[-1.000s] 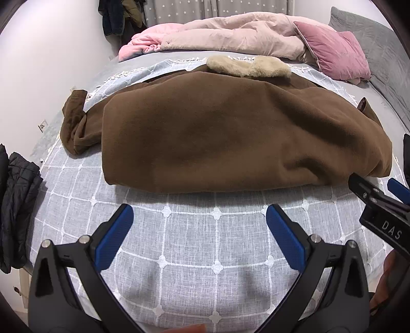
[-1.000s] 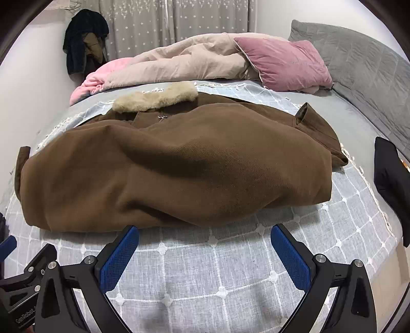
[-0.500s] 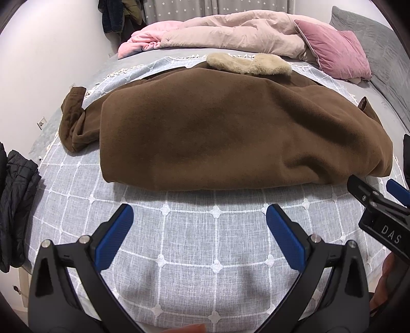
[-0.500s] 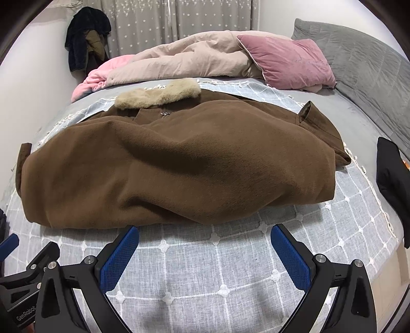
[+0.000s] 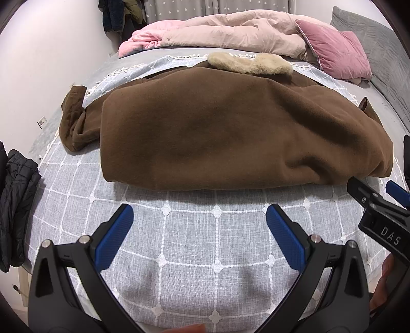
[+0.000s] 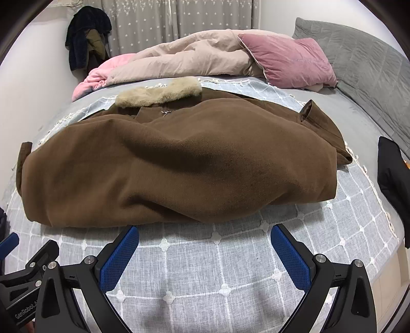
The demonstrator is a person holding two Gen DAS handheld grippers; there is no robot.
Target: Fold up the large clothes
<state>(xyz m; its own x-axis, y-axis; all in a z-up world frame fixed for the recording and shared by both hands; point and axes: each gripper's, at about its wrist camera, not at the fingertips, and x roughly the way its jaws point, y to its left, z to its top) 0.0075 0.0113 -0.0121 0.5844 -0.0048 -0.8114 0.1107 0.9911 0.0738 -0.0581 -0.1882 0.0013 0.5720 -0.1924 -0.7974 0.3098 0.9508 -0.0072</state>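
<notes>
Lying across the middle of the bed, the large brown wool coat (image 5: 230, 128) is already doubled over on itself, its folded lower edge running from about 8 o'clock to 3 o'clock in the left wrist view. A beige fur collar (image 5: 249, 64) sits on its far side toward 12 o'clock, and one brown sleeve (image 5: 74, 120) trails out at 9 o'clock onto the grey coverlet with the white grid pattern (image 5: 210, 246) on which the coat rests.

The left gripper (image 5: 200, 230), black with blue-padded fingers, hovers over the bare coverlet at 6 o'clock, just short of the coat's near edge. Its jaws are spread wide and nothing is between them. The right gripper (image 6: 205, 249) hangs likewise at 6 o'clock in its own view, jaws wide apart and holding nothing, its fingertips close to the folded edge but not touching it. Each gripper shows at the edge of the other's view, the two side by side.

Beyond the coat, toward 12 o'clock, a rumpled pale pink duvet (image 6: 194, 59) lies heaped, with a dusty pink velvet cushion (image 6: 289, 61) at 1 o'clock against a grey quilted headboard (image 6: 364, 64). A black puffer jacket (image 5: 15, 205) hangs at 9 o'clock off the bed's side, and dark clothes (image 6: 85, 48) hang at 11 o'clock by the star-dotted grey curtain (image 6: 179, 18).
</notes>
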